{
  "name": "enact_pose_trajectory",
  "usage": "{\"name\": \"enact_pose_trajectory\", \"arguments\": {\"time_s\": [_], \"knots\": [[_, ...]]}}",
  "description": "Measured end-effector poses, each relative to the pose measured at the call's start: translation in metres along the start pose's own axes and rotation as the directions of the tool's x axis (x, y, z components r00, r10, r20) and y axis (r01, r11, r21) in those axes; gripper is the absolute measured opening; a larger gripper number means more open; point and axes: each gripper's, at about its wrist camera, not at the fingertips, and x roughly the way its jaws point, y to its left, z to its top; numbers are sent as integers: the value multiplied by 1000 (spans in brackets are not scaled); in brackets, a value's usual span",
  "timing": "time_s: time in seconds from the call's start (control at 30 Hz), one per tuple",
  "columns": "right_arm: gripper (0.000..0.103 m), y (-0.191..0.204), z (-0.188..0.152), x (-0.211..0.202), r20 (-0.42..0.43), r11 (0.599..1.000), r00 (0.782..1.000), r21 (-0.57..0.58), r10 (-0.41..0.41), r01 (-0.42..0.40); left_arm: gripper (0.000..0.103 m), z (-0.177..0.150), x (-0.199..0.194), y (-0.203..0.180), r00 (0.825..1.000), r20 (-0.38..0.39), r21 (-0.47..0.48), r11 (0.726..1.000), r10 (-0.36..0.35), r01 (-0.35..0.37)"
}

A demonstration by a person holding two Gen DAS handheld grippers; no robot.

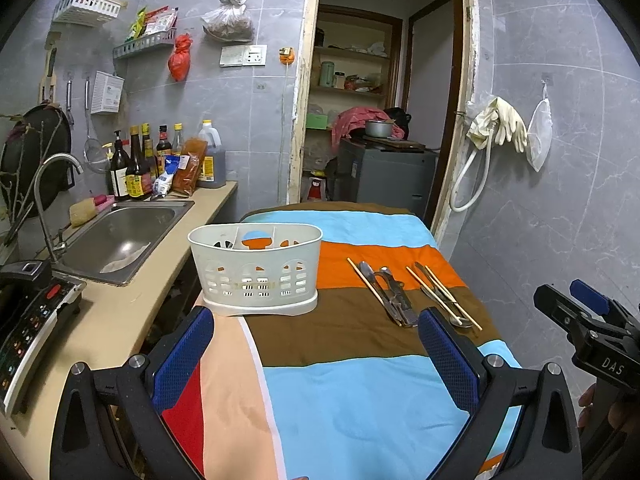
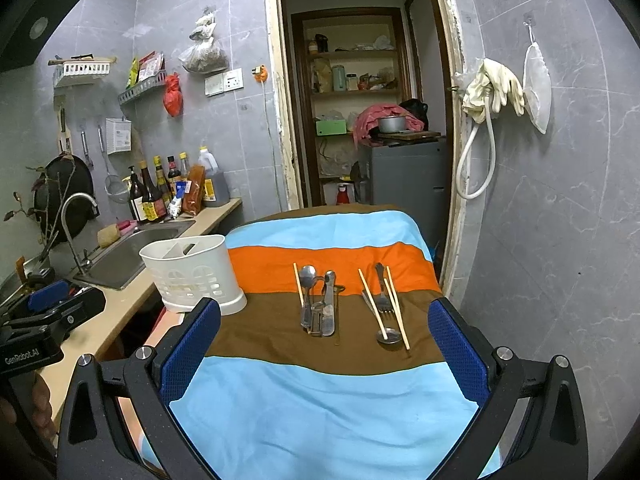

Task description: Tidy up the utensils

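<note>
My left gripper [image 1: 316, 344] is spread wide, nothing between its blue pads, hovering over the near part of the striped cloth [image 1: 360, 392]. My right gripper [image 2: 324, 340] is spread wide too, empty, above the same cloth [image 2: 320, 400]; in the left view it pokes in at the far right edge [image 1: 576, 312].

White caddy [image 1: 256, 268] stands upright on the cloth's left edge, next to the counter [image 1: 120, 312], just beyond my left gripper's left finger. Right view has it [image 2: 192, 272] at the left, ahead of the left finger. Dividers inside; I see no utensils in it.

Utensils lie flat on the brown and orange stripes, right of the caddy, in two bunches a little apart. Left bunch [image 2: 320, 304]: one chopstick [image 2: 298, 284], a spoon [image 2: 307, 276], a flat metal piece and something like a peeler, touching or overlapping. Right bunch [image 2: 386, 308]: a fork [image 2: 383, 300], chopsticks crossing it, a spoon with its bowl [image 2: 389, 336] toward me. In the left view both bunches [image 1: 412, 296] sit just beyond my left gripper's right finger.

Sink [image 1: 120, 240] and tap [image 1: 52, 196] to the left, bottles [image 1: 152, 164] on the counter at the far end. Open doorway [image 2: 360, 100] straight ahead, rubber gloves [image 2: 496, 88] hanging on the right wall.
</note>
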Motion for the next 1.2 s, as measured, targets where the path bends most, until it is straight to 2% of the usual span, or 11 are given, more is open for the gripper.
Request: {"name": "enact_pose_trajectory", "arguments": {"time_s": [0.07,0.67,1.2], "knots": [[102,0,1,-1,0,1000,1000,0,-3,3,103,2,8,0,1000,0,1,1000,-3,3],[102,-1,6,-5,-6,1000,1000,5,-12,12,103,6,5,0,1000,-3,1,1000,-8,8],[102,10,3,-24,14,998,998,27,-64,63,103,4,-1,12,998,-1,19,998,-64,64]]}}
